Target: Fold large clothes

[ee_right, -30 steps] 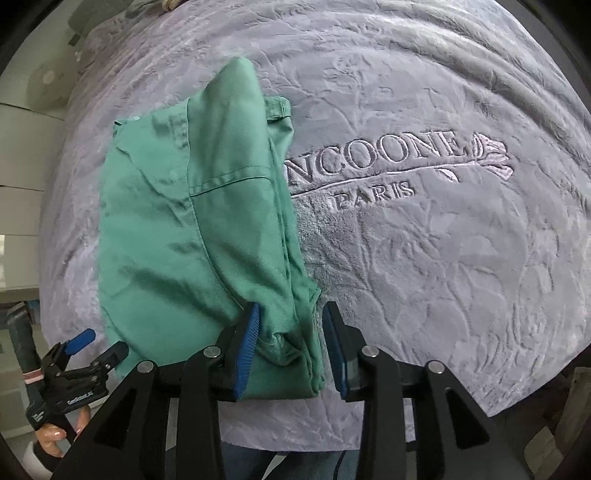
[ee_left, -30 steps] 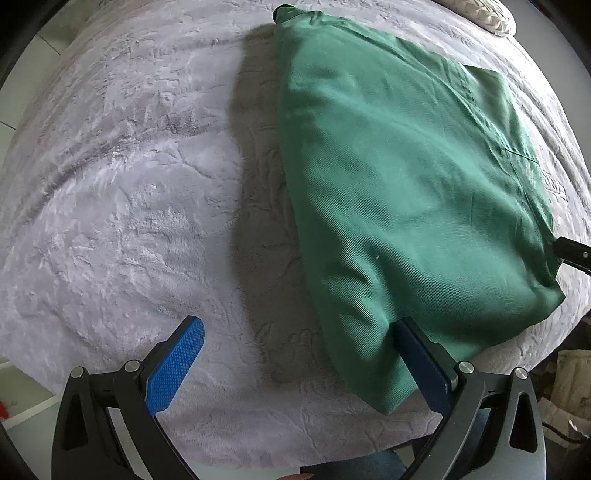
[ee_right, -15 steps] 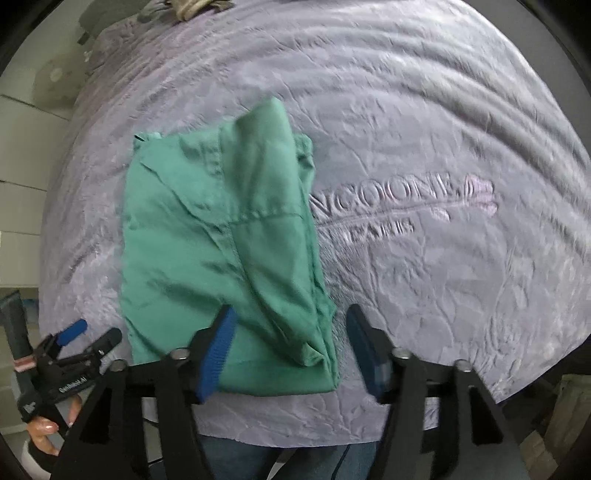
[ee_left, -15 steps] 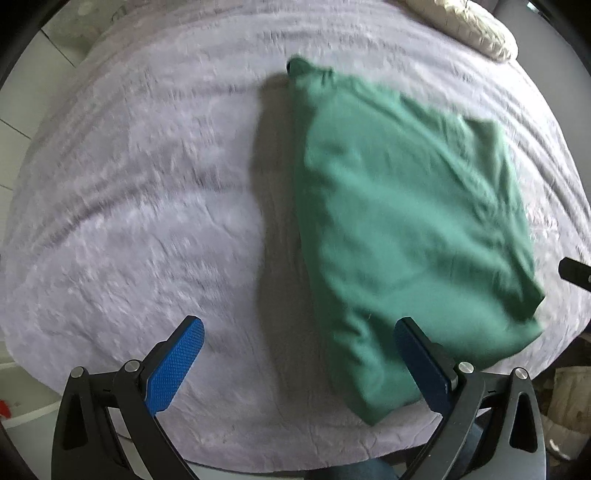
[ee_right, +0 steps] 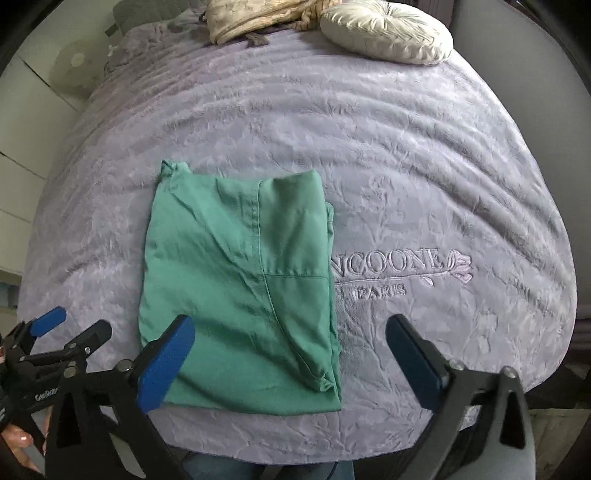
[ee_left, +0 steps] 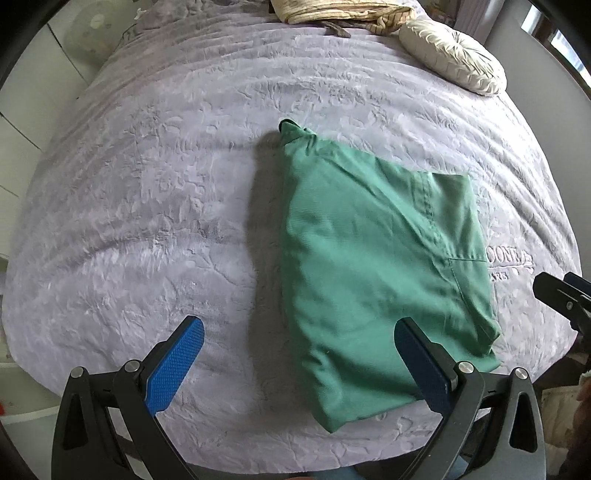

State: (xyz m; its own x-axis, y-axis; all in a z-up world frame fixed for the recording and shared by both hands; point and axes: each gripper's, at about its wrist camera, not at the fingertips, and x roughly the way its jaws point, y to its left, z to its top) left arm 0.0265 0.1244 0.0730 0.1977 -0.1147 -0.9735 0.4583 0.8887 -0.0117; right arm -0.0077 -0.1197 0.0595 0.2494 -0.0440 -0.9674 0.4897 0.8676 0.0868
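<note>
Though creased, folded green twill garment on plush embossed lilac blanket.

Both wrist views face steeply down (sharing bedspread).

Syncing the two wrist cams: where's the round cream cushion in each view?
Left wrist: cushion at upper right, on the far end of the bed.
Right wrist: cushion at top, right of centre.
Shared landmark: green folded garment, lying flat beside the embroidered lettering.
</note>
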